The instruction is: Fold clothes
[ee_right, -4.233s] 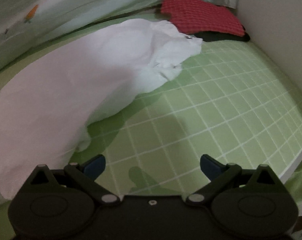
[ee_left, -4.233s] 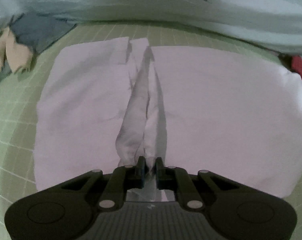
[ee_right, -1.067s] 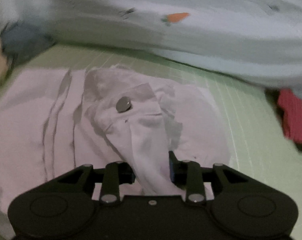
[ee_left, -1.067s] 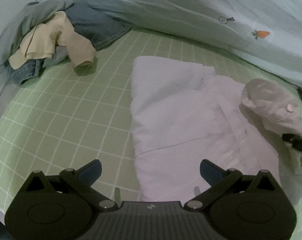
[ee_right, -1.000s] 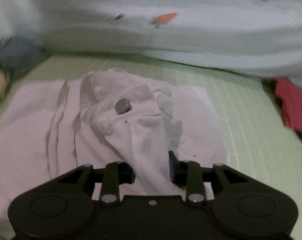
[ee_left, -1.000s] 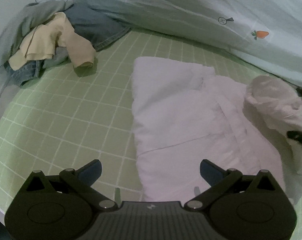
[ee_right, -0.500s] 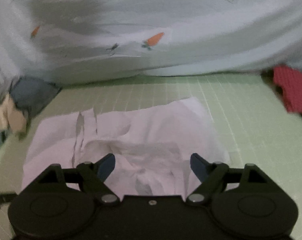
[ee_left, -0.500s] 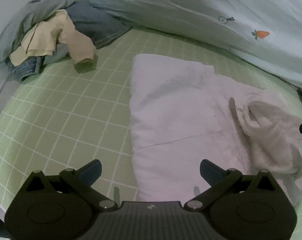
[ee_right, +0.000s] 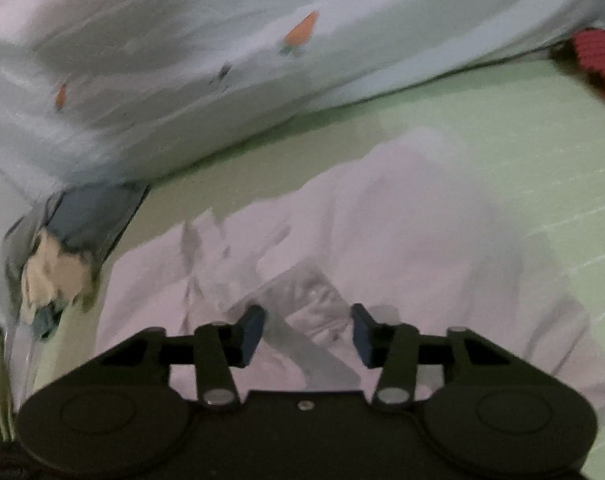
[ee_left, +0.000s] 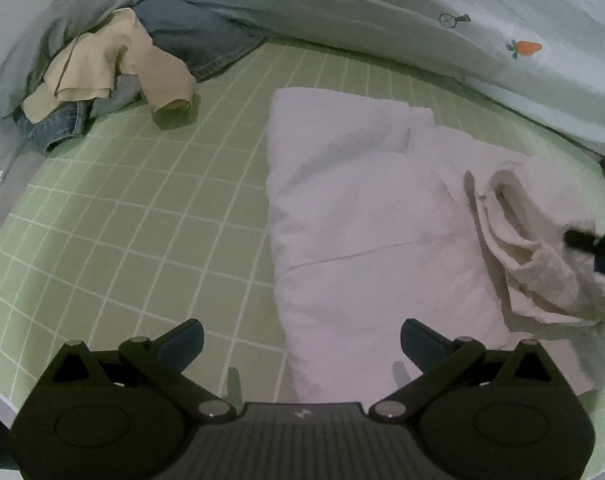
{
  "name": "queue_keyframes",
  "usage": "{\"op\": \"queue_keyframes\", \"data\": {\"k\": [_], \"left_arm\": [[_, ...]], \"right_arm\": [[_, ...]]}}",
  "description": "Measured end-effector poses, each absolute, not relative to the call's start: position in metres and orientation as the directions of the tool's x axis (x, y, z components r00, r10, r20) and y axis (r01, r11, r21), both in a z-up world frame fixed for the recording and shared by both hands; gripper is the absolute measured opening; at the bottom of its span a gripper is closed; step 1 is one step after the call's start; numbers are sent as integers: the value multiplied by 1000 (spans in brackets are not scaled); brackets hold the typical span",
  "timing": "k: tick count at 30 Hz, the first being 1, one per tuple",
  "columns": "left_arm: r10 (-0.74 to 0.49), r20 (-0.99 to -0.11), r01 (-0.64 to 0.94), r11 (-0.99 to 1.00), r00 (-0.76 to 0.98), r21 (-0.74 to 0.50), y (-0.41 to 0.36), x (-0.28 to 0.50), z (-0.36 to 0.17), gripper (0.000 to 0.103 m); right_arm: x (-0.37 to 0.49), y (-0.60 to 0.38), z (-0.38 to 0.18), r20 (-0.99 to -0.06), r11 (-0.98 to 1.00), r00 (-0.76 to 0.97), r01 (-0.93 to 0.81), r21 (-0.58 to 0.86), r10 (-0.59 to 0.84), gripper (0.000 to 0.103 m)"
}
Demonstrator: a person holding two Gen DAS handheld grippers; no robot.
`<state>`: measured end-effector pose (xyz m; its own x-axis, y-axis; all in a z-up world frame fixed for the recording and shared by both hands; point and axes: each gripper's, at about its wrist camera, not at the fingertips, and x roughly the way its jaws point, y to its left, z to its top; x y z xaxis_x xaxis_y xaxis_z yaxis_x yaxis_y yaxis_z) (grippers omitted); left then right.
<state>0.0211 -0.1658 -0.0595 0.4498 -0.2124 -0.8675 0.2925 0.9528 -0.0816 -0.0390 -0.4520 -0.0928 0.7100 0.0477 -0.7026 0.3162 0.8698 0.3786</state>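
White garment [ee_left: 354, 216] x1, tools x2 open

The right wrist view is smeared by motion: the white garment [ee_right: 402, 240] loses its folds, and the pile of clothes [ee_right: 58, 256] at left is a streak. The red cloth [ee_right: 598, 56] is cut off by the edge. In the left wrist view, only a dark tip of the right hand-held gripper [ee_left: 598, 244] shows at the frame's edge.

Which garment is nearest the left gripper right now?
The white garment, lying just beyond the open left gripper. The beige top and jeans are piled far off.
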Motion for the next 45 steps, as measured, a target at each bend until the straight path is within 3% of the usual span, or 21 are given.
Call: {"op": "queue_keyframes", "data": {"k": [5, 10, 12, 14, 16, 19, 24, 29, 36, 38, 40, 43, 45], "left_arm": [[-216, -875, 302, 949, 432, -85, -165, 25, -64, 103], [-219, -883, 312, 946, 415, -88, -165, 30, -68, 103], [-220, -886, 316, 945, 408, -90, -165, 31, -69, 103], [-218, -890, 318, 944, 400, -88, -164, 34, -72, 103], [-220, -891, 322, 943, 396, -89, -162, 39, -74, 103], [-223, -894, 324, 941, 389, -93, -160, 48, -78, 103], [-252, -890, 353, 929, 380, -112, -162, 66, -86, 101], [-297, -883, 394, 908, 364, -142, -164, 79, -95, 82], [-345, -870, 441, 881, 351, -171, -169, 91, -103, 75], [-361, -861, 459, 871, 358, -175, -171, 92, -102, 59], [-379, -857, 451, 869, 348, -201, -173, 95, -100, 33], [-393, -856, 400, 883, 338, -247, -169, 100, -92, 13], [-401, -848, 341, 896, 347, -284, -159, 104, -81, 10]], "right_arm": [[-46, -438, -88, -696, 851, 712, 303, 429, 97, 48], [-48, -434, -76, -680, 815, 723, 319, 483, 120, 62], [-44, -433, -70, -693, 823, 719, 365, 435, 48, 77], [-39, -433, -65, -702, 826, 711, 410, 386, -25, 78], [-29, -426, -82, -782, 861, 614, 448, 240, -101, 78], [-23, -411, -108, -846, 917, 512, 392, 76, -149, 78], [-37, -404, -97, -831, 895, 512, 444, 38, -219, 83], [-51, -406, -80, -821, 845, 500, 533, 42, -274, 86], [-84, -420, -80, -839, 759, 431, 651, 34, -332, 86], [-90, -423, -83, -843, 752, 420, 658, 26, -338, 86], [-96, -428, -85, -847, 742, 414, 669, 34, -334, 86], [-101, -439, -84, -844, 735, 423, 676, 52, -329, 86], [-102, -448, -83, -839, 733, 432, 678, 60, -330, 86]]}}
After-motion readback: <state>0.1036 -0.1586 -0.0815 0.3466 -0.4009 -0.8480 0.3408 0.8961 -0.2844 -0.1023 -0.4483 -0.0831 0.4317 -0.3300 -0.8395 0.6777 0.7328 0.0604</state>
